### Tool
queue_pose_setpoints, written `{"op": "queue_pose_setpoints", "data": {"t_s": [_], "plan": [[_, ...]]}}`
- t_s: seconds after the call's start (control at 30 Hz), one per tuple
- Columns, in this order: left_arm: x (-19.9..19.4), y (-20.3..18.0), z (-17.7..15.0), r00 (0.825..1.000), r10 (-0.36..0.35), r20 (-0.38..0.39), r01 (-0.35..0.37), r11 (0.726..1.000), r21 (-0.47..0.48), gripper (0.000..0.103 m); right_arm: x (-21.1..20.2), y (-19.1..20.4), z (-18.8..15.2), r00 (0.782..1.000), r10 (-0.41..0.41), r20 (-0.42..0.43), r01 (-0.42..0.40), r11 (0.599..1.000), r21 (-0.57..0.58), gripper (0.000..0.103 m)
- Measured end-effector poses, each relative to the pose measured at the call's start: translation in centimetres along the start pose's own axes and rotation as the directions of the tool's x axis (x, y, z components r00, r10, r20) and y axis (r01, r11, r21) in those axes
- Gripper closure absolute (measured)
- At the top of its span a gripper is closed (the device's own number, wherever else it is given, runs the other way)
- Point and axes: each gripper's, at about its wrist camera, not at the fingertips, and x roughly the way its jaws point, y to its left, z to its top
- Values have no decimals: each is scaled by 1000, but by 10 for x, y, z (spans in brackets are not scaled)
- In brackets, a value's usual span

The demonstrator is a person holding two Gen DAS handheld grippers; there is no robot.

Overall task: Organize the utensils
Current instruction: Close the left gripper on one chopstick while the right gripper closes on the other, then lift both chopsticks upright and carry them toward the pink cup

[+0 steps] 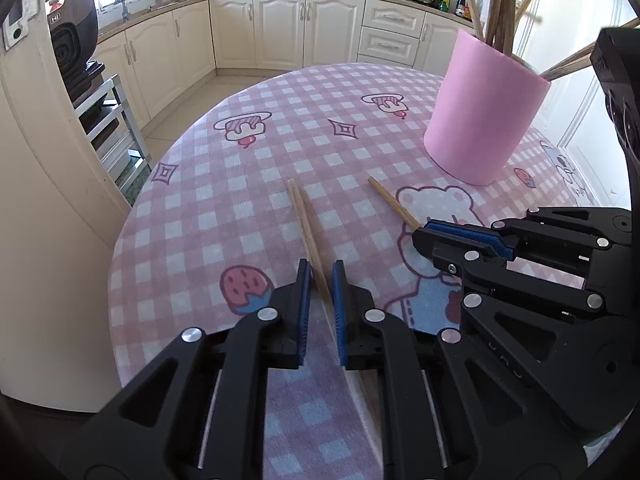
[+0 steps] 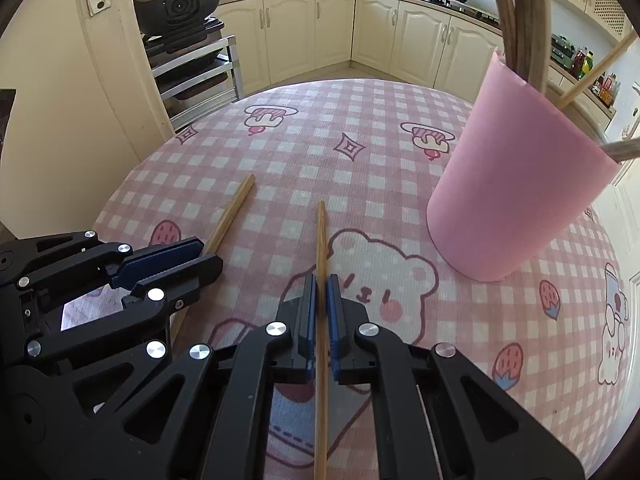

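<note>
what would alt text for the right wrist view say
The right gripper is shut on a single wooden chopstick over a pink checked tablecloth. To its left, the left gripper grips a pair of chopsticks; a pink holder with more chopsticks stands to the right.

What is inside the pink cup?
Several wooden chopsticks stand in the pink cup, leaning out over its rim. Its opaque wall hides their lower ends and the bottom.
</note>
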Motion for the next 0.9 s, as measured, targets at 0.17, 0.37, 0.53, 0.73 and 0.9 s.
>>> {"op": "queue_pose_setpoints", "data": {"t_s": [0.17,0.37,0.53,0.73,0.9], "plan": [[-6,-5,-5,1000,-23,-7,23,1000,3,97,-7,-3,-8,1000,19,-1,-19,1000,13,99],[-18,-12,-7,998,-59,-1,59,998,5,97,-22,-8,-18,999,46,11,-46,998,40,99],[-37,-15,-5,996,-85,31,85,996,0,97,-43,-13,-23,996,73,50,-76,994,72,99],[-73,-20,0,987,-125,98,124,992,8,97,-78,-20,-25,987,100,128,-113,989,96,99],[-99,-27,6,977,-161,143,160,987,17,97,-107,-21,-27,969,144,200,-167,981,103,99]]}}
